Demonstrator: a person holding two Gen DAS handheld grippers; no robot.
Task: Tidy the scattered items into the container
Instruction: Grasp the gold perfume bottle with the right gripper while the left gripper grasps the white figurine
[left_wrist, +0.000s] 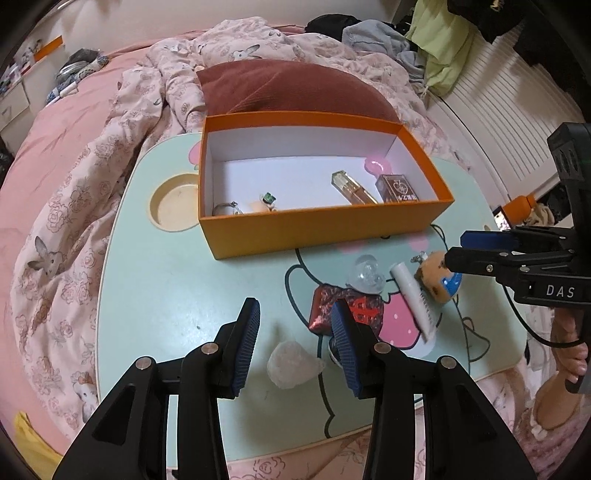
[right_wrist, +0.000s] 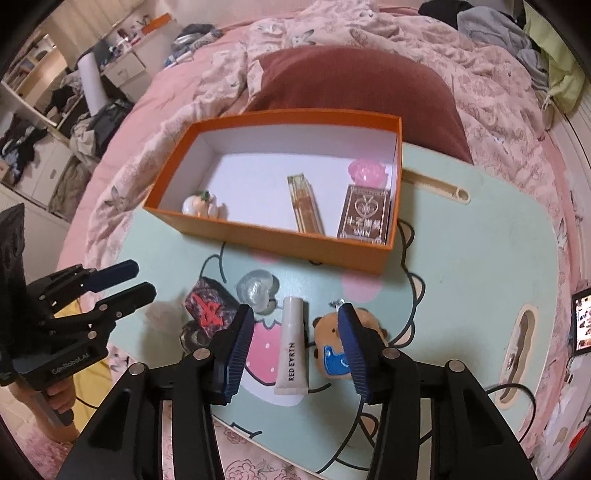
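Both the left gripper (left_wrist: 293, 341) and right gripper (right_wrist: 297, 345) hang part-open, seemingly empty, above the orange box's (left_wrist: 317, 230) table (left_wrist: 177, 295)

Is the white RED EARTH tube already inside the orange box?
No. In the right wrist view the white tube lies on the green table, in front of the orange box and outside its walls.
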